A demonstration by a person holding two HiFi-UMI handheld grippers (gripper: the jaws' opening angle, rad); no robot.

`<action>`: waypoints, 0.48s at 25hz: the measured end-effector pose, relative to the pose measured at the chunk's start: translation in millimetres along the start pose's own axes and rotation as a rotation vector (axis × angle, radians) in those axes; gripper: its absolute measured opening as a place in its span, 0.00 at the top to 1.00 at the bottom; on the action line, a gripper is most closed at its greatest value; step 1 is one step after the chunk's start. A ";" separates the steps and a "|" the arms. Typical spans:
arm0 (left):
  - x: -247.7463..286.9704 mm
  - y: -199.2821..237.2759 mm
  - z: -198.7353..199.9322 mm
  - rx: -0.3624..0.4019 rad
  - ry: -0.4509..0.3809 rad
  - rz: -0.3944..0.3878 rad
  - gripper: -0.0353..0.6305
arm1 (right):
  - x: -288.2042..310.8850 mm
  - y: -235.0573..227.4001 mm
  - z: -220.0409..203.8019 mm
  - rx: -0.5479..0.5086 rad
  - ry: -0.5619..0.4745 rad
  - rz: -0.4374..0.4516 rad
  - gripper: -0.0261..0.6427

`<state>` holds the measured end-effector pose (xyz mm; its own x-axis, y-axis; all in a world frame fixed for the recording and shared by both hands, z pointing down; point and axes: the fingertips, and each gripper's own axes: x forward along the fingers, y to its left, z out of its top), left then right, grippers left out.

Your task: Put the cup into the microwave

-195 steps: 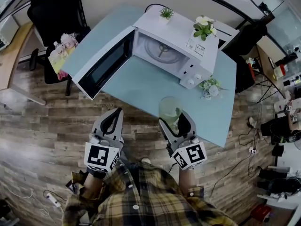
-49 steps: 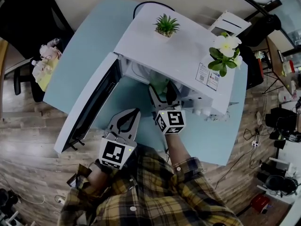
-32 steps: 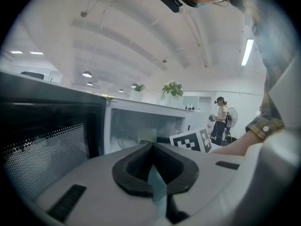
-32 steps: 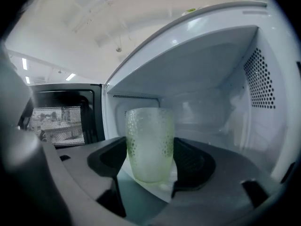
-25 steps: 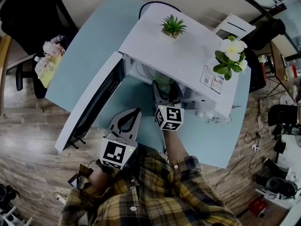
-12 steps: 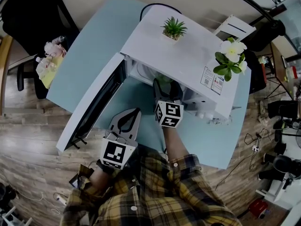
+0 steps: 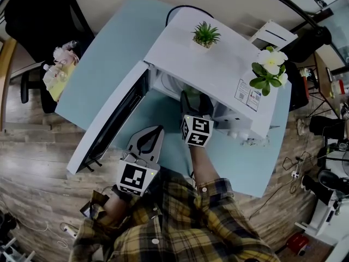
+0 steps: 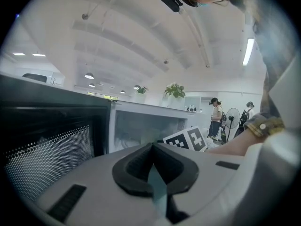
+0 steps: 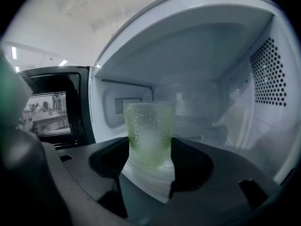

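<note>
Cup [image 9: 149,126] of pale green dimpled glass stands upright between the tips of the right tongs [image 9: 149,150]. Their jaws are wide and have just been narrowing a little, and the pads seem only beside its sides, not pressing. It rests on the floor of the white microwave oven [image 7: 212,59], close behind the front edge. The left tongs [image 7: 157,130] hover with jaws together and empty above the light blue table [image 7: 103,53], near the open dark-windowed door [image 7: 112,121]. I judge the placing nearly done. Next the right tongs must draw straight back without knocking the cup; afterwards the door can be closed.
</note>
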<state>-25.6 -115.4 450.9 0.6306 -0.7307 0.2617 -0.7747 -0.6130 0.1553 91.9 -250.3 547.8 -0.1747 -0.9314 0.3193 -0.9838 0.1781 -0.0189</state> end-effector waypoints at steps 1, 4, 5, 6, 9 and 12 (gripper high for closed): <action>-0.4 0.4 -0.1 -0.001 -0.001 0.001 0.96 | -0.4 0.3 -0.2 -0.004 0.003 -0.001 0.54; -0.8 0.1 -0.1 -0.002 0.000 -0.001 0.96 | -1.7 0.5 -1.0 -0.011 0.009 -0.006 0.55; -0.7 -0.3 0.0 0.000 0.002 -0.004 0.96 | -2.2 0.1 -1.5 -0.011 0.011 -0.008 0.55; -0.7 -0.7 0.1 0.001 0.003 -0.005 0.96 | -2.7 -0.2 -1.9 -0.010 0.012 -0.010 0.55; -0.3 -1.3 -0.4 -0.003 -0.001 -0.005 0.96 | -5.0 -0.4 -4.2 -0.007 0.018 -0.013 0.57; -0.1 -1.7 -1.0 -0.002 -0.002 -0.006 0.96 | -7.6 -0.9 -8.7 -0.004 0.028 -0.018 0.61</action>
<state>-24.4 -114.0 451.6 0.6353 -0.7275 0.2592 -0.7710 -0.6169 0.1585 94.5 -240.6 553.6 -0.1562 -0.9250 0.3464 -0.9866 0.1630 -0.0094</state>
